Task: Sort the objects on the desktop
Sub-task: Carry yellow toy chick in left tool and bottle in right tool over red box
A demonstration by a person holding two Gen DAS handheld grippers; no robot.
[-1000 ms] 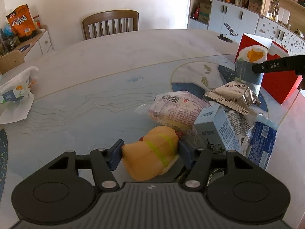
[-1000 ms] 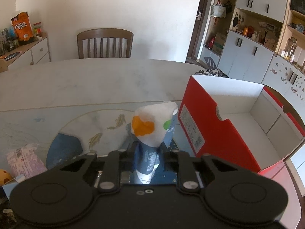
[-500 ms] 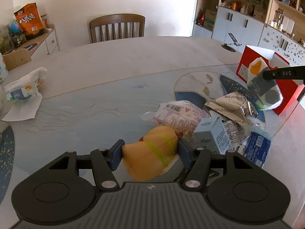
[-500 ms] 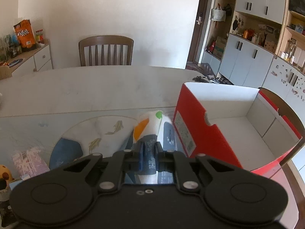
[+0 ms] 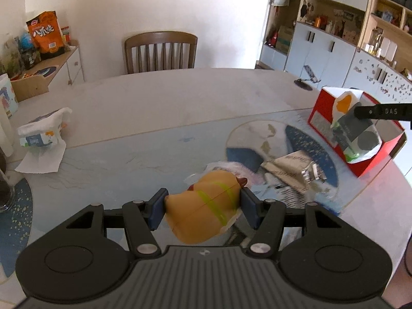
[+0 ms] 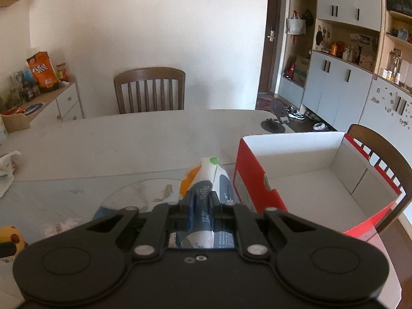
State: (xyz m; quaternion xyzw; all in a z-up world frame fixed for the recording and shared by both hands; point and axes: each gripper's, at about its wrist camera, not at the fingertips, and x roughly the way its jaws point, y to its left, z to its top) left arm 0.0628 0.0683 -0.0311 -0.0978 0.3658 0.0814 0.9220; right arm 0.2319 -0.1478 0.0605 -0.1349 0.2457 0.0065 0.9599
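An orange-yellow hot-dog toy point(image 5: 200, 219) with a green stripe hangs above the table, and my left gripper point(image 5: 203, 204) is shut on it, one pad on each side. My right gripper point(image 6: 202, 203) is shut on a white snack packet point(image 6: 206, 172) with orange and green spots and a dark blue band. In the left wrist view that packet point(image 5: 355, 134) hangs in the air in front of the red box point(image 5: 319, 108). The red box point(image 6: 253, 177), white inside and with nothing in it, stands open just right of the packet. The toy point(image 6: 10, 237) shows at the far left.
A pile of snack packs lies on the glass mat: a silver packet point(image 5: 291, 167), a pink-white bag point(image 5: 231, 166), a blue pack point(image 5: 328, 202). A tissue pack point(image 5: 41, 134) sits far left beside a blue placemat point(image 5: 15, 206). Wooden chairs point(image 5: 159, 51) point(image 6: 381, 154) stand behind the table and box.
Both grippers have risen. The hot-dog toy has come up off the pile. The right jaws have pinched tighter on the packet, which now hangs higher beside the box.
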